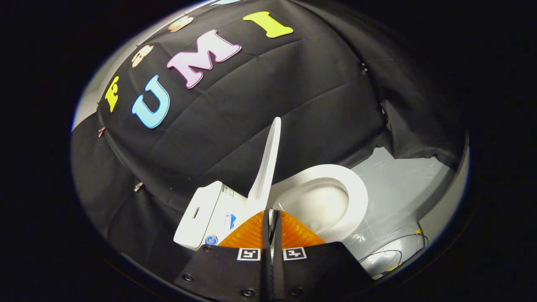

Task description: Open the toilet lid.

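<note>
Gripper: fingers pressed together, only a hairline slit btwn them, nothing held. Tips sit just short of the lid's lower end, w/ a thin dark bit visible in the slit near the tips; can't tell if tips touch the lid.

Landmark = toilet, white, just ahead of the fingers.

Lid: raised, standing roughly upright w/ a slight lean, seen nearly edge-on as a narrow white blade rising from the toilet's hinge area right ahead of the fingertips. Its top end stands against the black cloth wall behind the toilet.

Seat: down, white ring to the right of the lid, bowl open inside it, pale and glossy. Near rim of the seat partly hidden by the right finger.

Tank/control part: left of the lid, white boxy block w/ a small slot on its side and a few small stickers on the face; too small to make out.

Floor: pale grey, shiny, right of and beyond the seat, runs up to the cloth's ragged lower edge. Thin cables lie on the floor right of the toilet, near the right finger's side.

Cloth hangs behind and left of the toilet, creased, w/ a couple of small clips on it left of the tank.
</note>
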`<state>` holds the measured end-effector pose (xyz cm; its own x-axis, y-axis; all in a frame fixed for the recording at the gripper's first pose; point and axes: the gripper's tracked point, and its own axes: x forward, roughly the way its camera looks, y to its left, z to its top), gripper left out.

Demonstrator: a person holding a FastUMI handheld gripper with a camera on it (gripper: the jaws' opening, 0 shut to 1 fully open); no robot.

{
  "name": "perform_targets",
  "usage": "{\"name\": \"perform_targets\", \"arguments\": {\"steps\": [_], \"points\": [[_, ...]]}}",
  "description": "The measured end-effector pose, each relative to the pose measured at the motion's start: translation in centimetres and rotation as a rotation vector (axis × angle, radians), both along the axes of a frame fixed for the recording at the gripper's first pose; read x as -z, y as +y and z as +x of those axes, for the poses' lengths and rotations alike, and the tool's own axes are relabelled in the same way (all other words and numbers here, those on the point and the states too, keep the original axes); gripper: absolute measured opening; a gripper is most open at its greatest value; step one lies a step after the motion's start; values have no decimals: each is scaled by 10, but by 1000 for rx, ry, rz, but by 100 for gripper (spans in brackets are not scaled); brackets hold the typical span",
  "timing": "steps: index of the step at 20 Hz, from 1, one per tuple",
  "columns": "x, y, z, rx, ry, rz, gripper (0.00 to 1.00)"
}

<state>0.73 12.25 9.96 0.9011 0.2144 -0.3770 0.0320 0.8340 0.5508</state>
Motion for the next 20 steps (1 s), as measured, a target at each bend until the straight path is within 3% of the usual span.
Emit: {"name": "perform_targets", "arguments": {"steps": [20], "points": [[-59, 88, -8, 36, -46, -280, 5]]}}
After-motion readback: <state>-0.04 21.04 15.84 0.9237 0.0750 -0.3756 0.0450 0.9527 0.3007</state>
